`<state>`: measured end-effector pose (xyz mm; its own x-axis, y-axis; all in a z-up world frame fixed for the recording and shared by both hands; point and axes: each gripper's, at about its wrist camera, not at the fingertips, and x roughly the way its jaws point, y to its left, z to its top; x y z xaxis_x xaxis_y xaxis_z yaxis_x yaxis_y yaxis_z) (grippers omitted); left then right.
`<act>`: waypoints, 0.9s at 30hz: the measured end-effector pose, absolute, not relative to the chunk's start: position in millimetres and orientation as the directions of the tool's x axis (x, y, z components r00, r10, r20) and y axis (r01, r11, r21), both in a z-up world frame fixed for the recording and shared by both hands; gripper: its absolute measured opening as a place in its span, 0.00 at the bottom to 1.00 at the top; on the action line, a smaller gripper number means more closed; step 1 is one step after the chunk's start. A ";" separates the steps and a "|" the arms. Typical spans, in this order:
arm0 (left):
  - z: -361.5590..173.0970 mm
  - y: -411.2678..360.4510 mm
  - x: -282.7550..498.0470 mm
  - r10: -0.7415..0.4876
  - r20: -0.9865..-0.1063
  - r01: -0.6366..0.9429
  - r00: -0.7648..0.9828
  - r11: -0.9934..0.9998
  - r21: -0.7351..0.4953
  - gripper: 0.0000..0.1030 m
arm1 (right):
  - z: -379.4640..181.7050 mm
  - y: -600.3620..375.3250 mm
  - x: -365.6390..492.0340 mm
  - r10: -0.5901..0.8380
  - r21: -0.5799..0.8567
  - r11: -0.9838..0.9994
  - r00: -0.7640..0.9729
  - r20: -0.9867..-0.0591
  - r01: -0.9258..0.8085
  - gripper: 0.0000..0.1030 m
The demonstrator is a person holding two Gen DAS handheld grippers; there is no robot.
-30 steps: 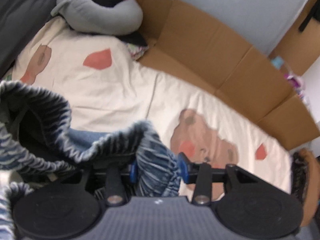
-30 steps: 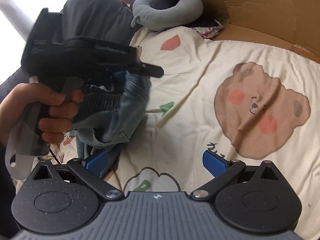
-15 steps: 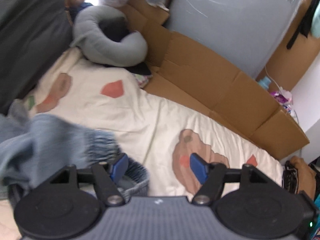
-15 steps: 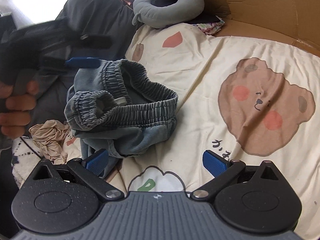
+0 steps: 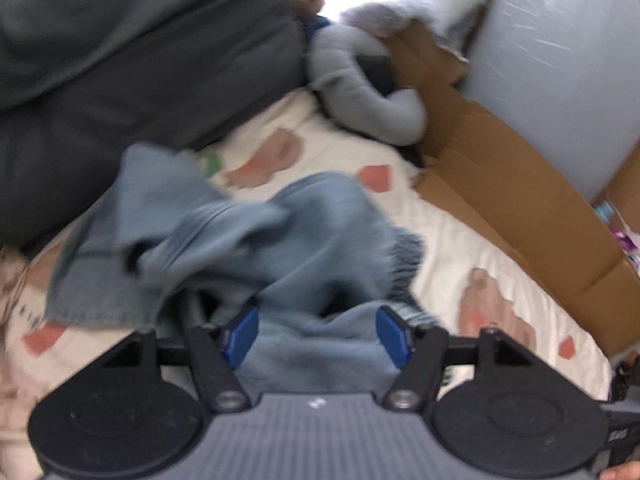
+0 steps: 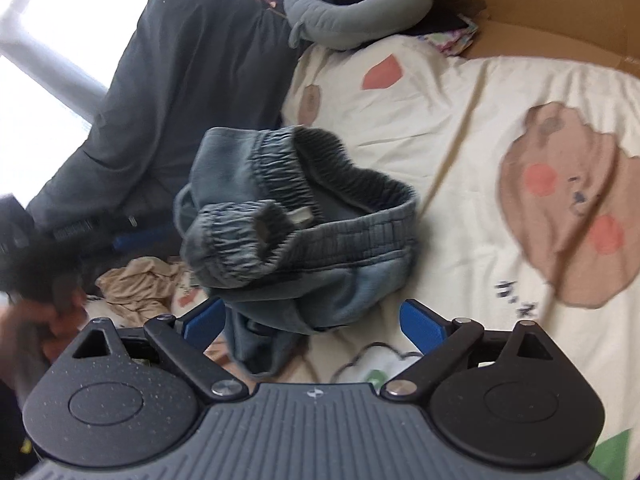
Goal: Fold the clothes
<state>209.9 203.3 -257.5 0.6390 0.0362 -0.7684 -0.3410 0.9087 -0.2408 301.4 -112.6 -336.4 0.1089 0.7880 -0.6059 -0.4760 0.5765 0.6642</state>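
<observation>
The crumpled denim pants (image 6: 296,232) lay on the bear-print sheet (image 6: 460,128). Both the left gripper (image 5: 318,334) and right gripper (image 6: 312,320) were closing around denim, pads not pressing.

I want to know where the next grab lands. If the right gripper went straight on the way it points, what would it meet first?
Most likely the crumpled denim shorts on the bedsheet, just ahead of the right gripper; depth is uncertain.

A grey neck pillow (image 6: 356,8) lies between the dark duvet (image 6: 192,80) and cardboard (image 5: 516,184), on the bear-print sheet (image 6: 480,128).
</observation>
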 end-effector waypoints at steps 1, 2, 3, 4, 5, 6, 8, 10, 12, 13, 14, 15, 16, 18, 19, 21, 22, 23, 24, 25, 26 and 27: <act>-260.8 207.5 206.0 0.042 -0.769 -0.360 0.638 0.899 -0.249 0.63 | -336.9 -107.7 300.8 0.794 0.678 0.568 0.095 -0.600 -0.466 0.90; -264.2 211.7 202.1 0.048 -0.769 -0.378 0.638 0.889 -0.258 0.62 | -337.3 -102.8 300.2 0.800 0.692 0.560 0.081 -0.594 -0.456 0.88; -267.6 215.8 198.2 0.054 -0.769 -0.396 0.637 0.879 -0.266 0.62 | -337.7 -97.8 299.5 0.806 0.704 0.552 0.068 -0.588 -0.447 0.88; -271.0 220.0 194.2 0.060 -0.769 -0.414 0.636 0.868 -0.274 0.62 | -338.1 -92.6 298.4 0.810 0.713 0.546 0.060 -0.583 -0.439 0.86; -274.4 224.1 190.3 0.066 -0.770 -0.432 0.635 0.856 -0.283 0.62 | -338.5 -87.3 297.3 0.814 0.722 0.541 0.053 -0.579 -0.431 0.85; -277.7 228.2 186.8 0.072 -0.770 -0.450 0.634 0.845 -0.291 0.62 | -338.9 -82.1 296.2 0.818 0.731 0.536 0.045 -0.574 -0.423 0.84; -281.7 234.0 183.3 0.079 -0.766 -0.472 0.638 0.826 -0.308 0.62 | -339.7 -71.7 293.9 0.825 0.746 0.526 0.031 -0.565 -0.407 0.83; -285.7 238.8 179.2 0.082 -0.759 -0.485 0.645 0.812 -0.324 0.62 | -340.9 -62.7 292.3 0.825 0.754 0.527 0.024 -0.565 -0.392 0.82; -290.5 244.0 175.6 0.084 -0.755 -0.502 0.650 0.793 -0.345 0.61 | -343.0 -54.5 291.6 0.828 0.772 0.526 0.007 -0.560 -0.356 0.76; -293.3 246.6 174.0 0.084 -0.753 -0.512 0.652 0.782 -0.356 0.58 | -344.8 -51.6 292.7 0.835 0.791 0.520 -0.005 -0.551 -0.323 0.73; -296.1 249.2 172.5 0.084 -0.752 -0.522 0.654 0.770 -0.368 0.56 | -346.5 -48.6 293.5 0.841 0.808 0.514 -0.015 -0.540 -0.290 0.70; -298.9 251.9 171.1 0.083 -0.750 -0.530 0.656 0.758 -0.380 0.54 | -347.3 -45.3 293.4 0.847 0.820 0.508 -0.020 -0.532 -0.263 0.70; -301.8 254.7 170.9 0.076 -0.748 -0.537 0.660 0.744 -0.398 0.53 | -347.7 -42.9 293.2 0.850 0.827 0.507 -0.020 -0.527 -0.244 0.69; -307.0 259.5 171.6 0.066 -0.740 -0.547 0.669 0.719 -0.430 0.52 | -350.2 -37.6 292.3 0.859 0.845 0.499 -0.017 -0.511 -0.193 0.68; -308.8 260.8 172.7 0.060 -0.737 -0.548 0.673 0.710 -0.442 0.52 | -351.5 -35.0 291.8 0.864 0.853 0.494 -0.015 -0.503 -0.168 0.67; -312.3 263.2 175.1 0.051 -0.730 -0.550 0.682 0.693 -0.466 0.52 | -353.8 -30.8 290.5 0.868 0.860 0.491 -0.002 -0.496 -0.139 0.66; -313.3 262.8 176.5 0.052 -0.727 -0.550 0.685 0.691 -0.469 0.52 | -354.8 -28.9 289.9 0.869 0.861 0.491 0.004 -0.495 -0.129 0.65; -314.3 262.3 177.9 0.055 -0.724 -0.551 0.687 0.690 -0.470 0.52 | -355.6 -27.4 289.4 0.869 0.862 0.492 0.012 -0.495 -0.119 0.65; -315.2 261.6 179.4 0.067 -0.721 -0.553 0.689 0.692 -0.464 0.52 | -356.4 -25.7 288.8 0.869 0.863 0.494 0.021 -0.494 -0.110 0.65; -317.5 261.8 180.5 0.070 -0.719 -0.557 0.691 0.685 -0.469 0.52 | -357.5 -23.8 288.1 0.868 0.863 0.495 0.029 -0.495 -0.102 0.65; -319.9 262.3 181.5 0.071 -0.717 -0.562 0.693 0.677 -0.476 0.52 | -358.9 -22.0 287.7 0.869 0.864 0.494 0.037 -0.493 -0.096 0.66; -323.6 263.9 182.5 0.058 -0.716 -0.567 0.696 0.656 -0.497 0.52 | -360.2 -20.2 287.3 0.870 0.865 0.494 0.044 -0.492 -0.090 0.66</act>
